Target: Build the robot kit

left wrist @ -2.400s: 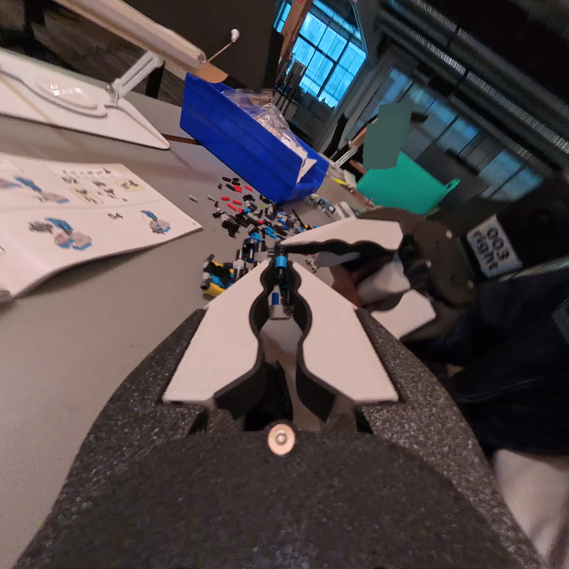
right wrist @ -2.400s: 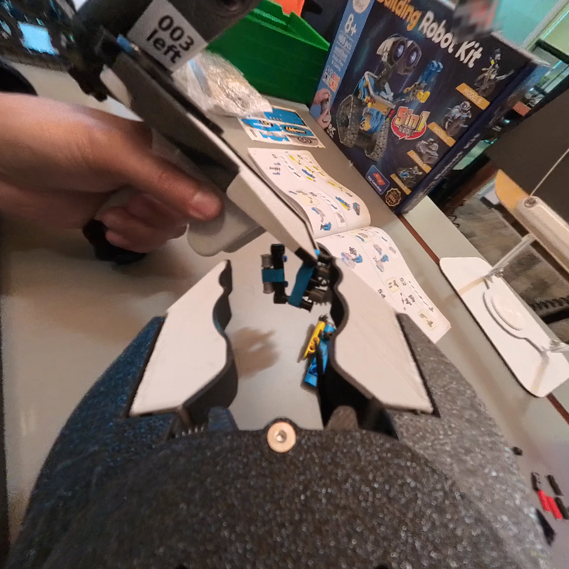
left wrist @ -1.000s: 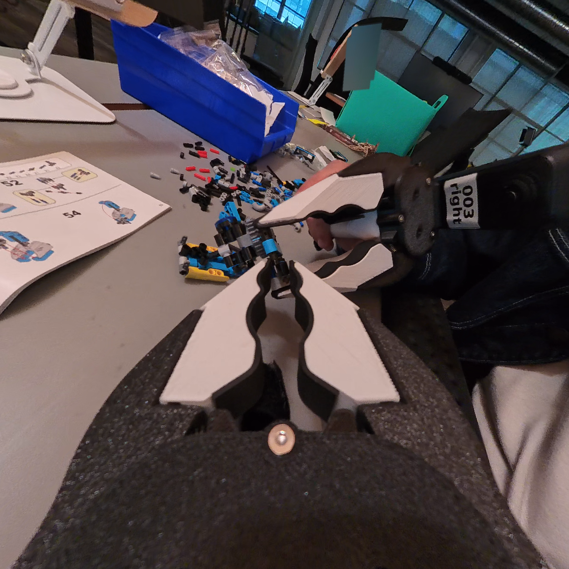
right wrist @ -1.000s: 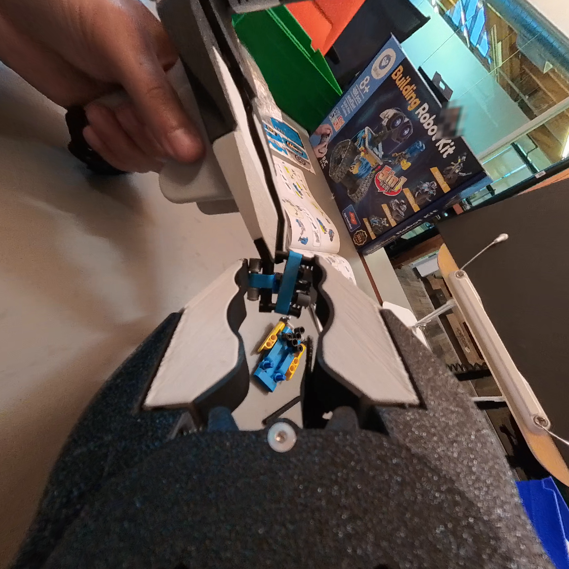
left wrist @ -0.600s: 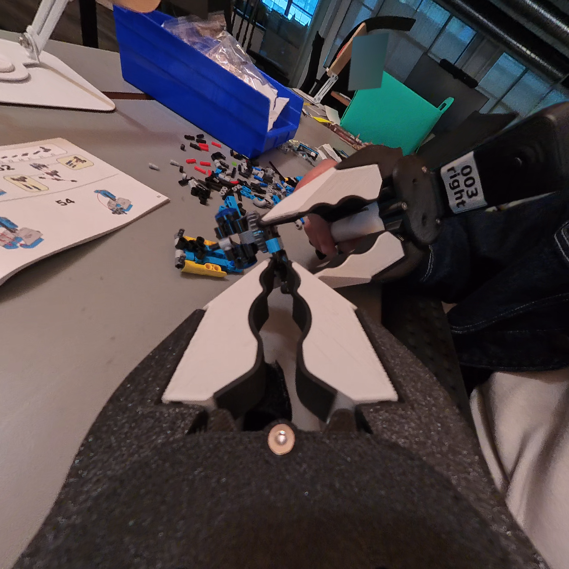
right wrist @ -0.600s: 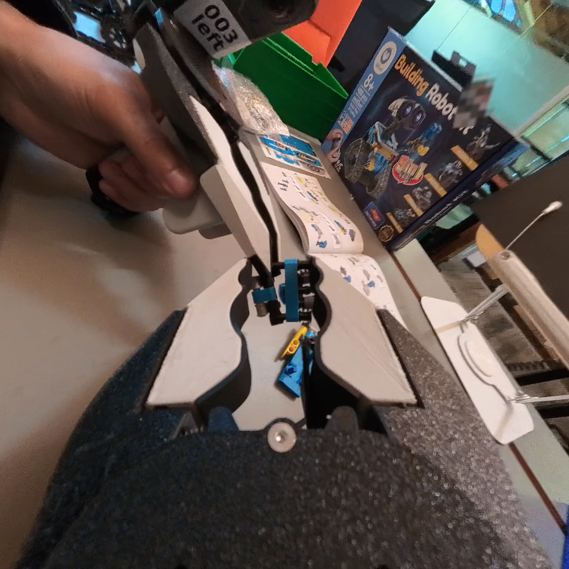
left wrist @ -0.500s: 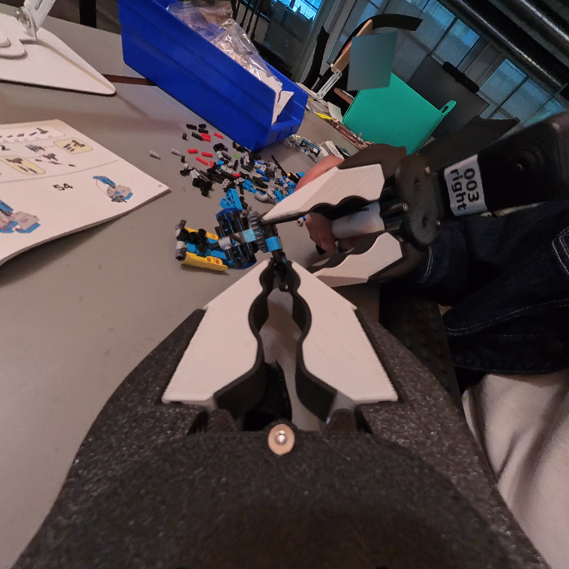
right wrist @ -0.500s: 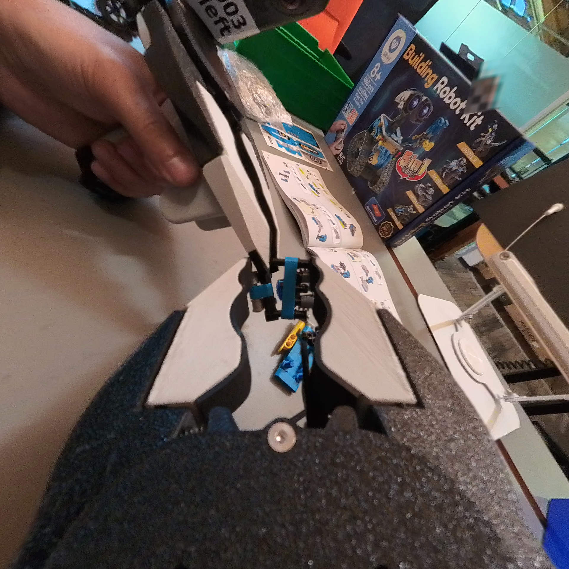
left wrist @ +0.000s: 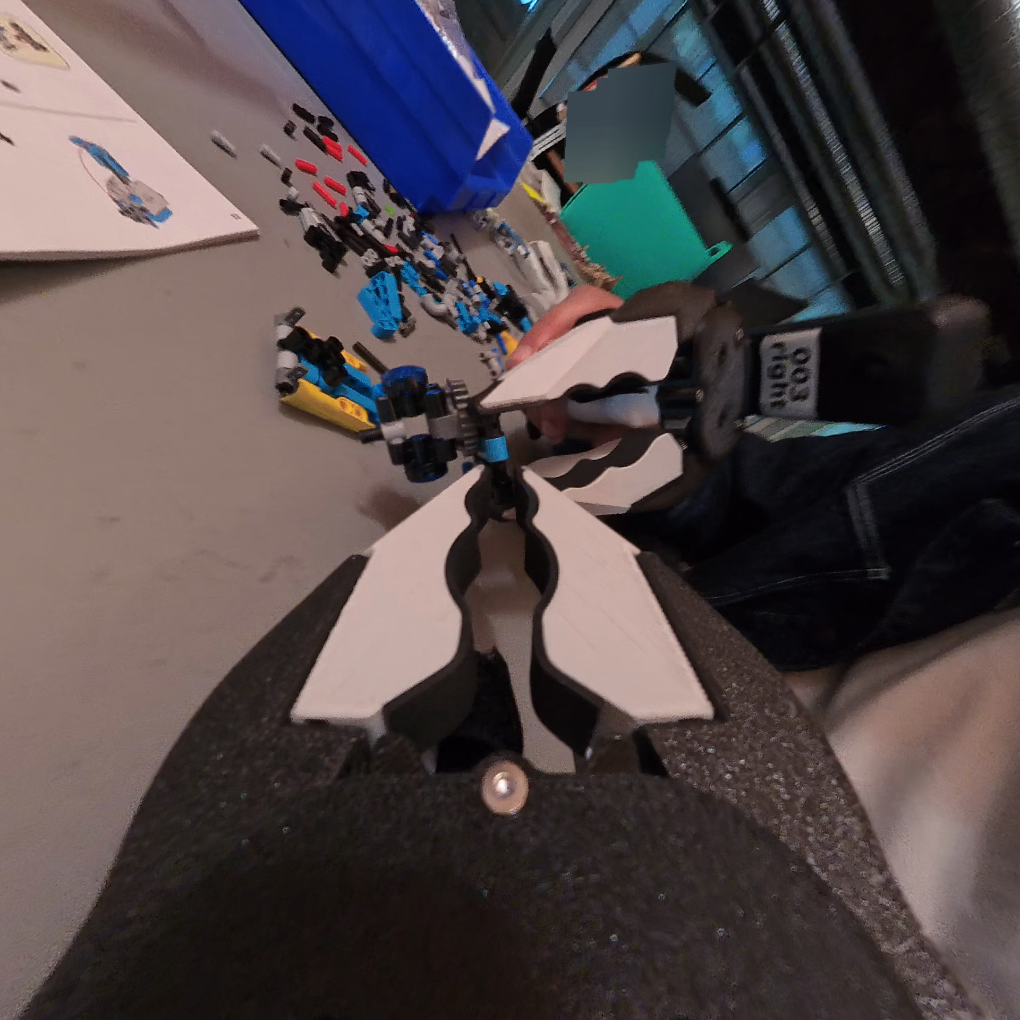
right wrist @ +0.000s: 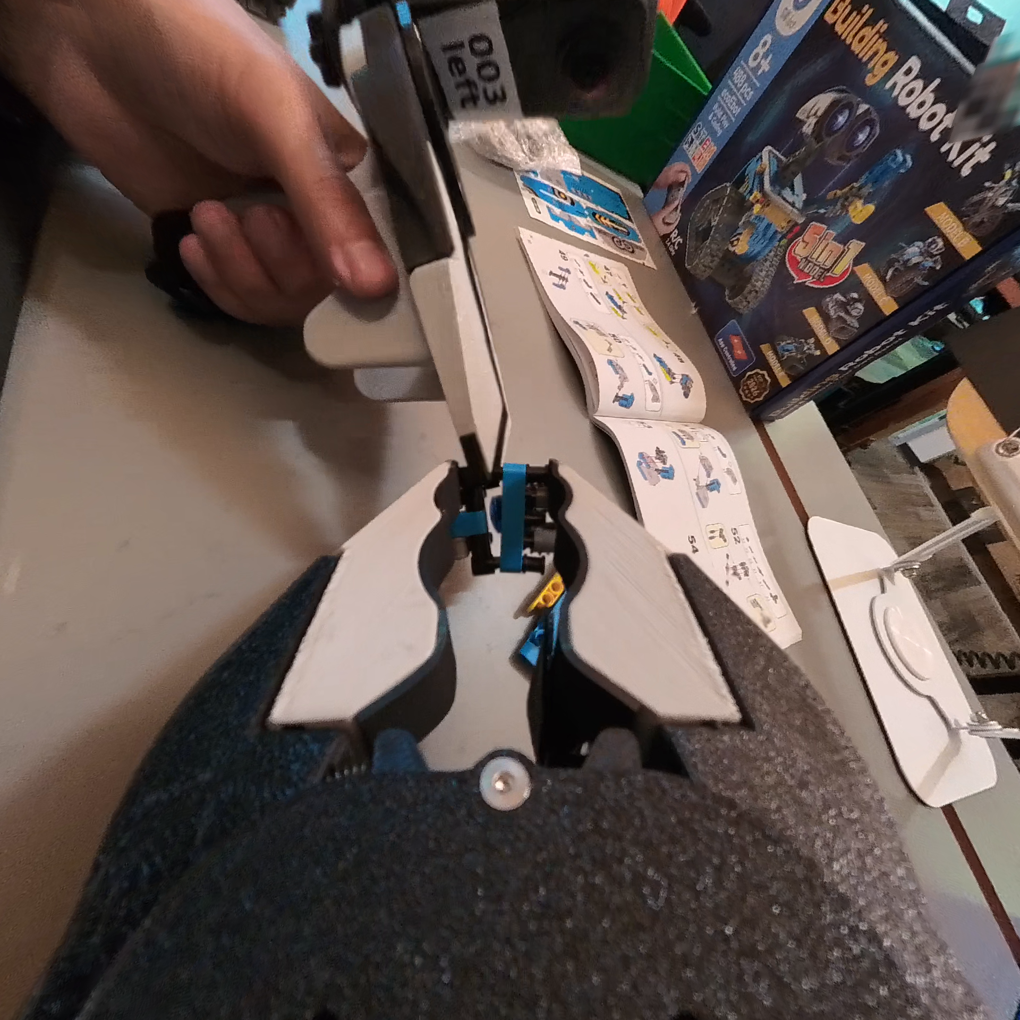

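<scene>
left tongs (left wrist: 501, 488): white fingers with black inner pads, pressed together at the tips, pinching the thin black axle end of a small black, grey and blue brick assembly with a gear (left wrist: 428, 422).
right tongs (right wrist: 505, 516): narrowly closed around the same assembly (right wrist: 510, 521) — its blue beam and black pins sit between the two fingers, held above the grey tabletop (right wrist: 165, 497).
meeting point: in the left wrist view the right tongs (left wrist: 499, 436) come in from the right, one fingertip touching the assembly's gear side.
hands: a hand (right wrist: 221, 165) grips the left tool's handle; another hand (left wrist: 557, 325) shows behind the right tool.
below the assembly: a yellow, blue and black partly built brick model (left wrist: 323, 375) lying on the tabletop.
loose parts: a scatter of small black, red and blue pieces (left wrist: 386, 237), just beside a blue plastic bin (left wrist: 397, 94).
paper: an open white instruction booklet (right wrist: 662, 441) — near it a dark blue kit box (right wrist: 828, 193) and a white stand base (right wrist: 905, 662).
</scene>
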### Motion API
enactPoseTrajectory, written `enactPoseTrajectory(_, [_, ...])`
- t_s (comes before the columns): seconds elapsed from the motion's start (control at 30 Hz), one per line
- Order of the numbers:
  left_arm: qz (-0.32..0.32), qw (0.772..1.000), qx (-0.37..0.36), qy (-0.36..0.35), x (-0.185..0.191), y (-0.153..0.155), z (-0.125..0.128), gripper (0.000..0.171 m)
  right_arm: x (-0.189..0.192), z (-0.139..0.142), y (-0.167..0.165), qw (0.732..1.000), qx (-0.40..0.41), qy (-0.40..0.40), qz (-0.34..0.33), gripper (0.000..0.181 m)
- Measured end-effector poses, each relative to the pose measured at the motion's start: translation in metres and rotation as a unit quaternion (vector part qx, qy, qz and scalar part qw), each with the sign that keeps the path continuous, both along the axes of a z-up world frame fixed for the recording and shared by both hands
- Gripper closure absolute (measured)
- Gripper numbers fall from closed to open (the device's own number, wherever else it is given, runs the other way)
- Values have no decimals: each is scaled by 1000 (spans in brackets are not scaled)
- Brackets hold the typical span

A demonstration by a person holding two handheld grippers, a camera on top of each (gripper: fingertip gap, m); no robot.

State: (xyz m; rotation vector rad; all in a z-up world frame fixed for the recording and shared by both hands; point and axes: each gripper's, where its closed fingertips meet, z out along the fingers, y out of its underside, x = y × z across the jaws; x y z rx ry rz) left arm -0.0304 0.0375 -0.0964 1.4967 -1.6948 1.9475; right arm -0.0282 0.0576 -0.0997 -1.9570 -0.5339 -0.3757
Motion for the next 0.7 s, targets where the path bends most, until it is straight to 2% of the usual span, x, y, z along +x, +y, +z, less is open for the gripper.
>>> enactPoseTrajectory(0.13, [11,997,-75,2,2,17,15,161,5,-3,-2,1000,-4,-13,-2,151])
enactPoseTrajectory(0.2, [29,999,-41,-9,5,23,11,159,3,-3,-1,1000,-5,-12,-2,151])
enactPoseTrajectory(0.37, [3,998,64,-24,1,5,-3,150,-5,-7,1,999,-19,-38,0,151])
enactPoseTrajectory(0.57, [-1,997,73,-17,-1,1,-8,165,-7,-8,1,997,-33,-71,-4,151])
enactPoseTrajectory(0.7, [-10,999,33,0,-3,0,-5,165,-9,-6,0,997,-35,-64,-2,152])
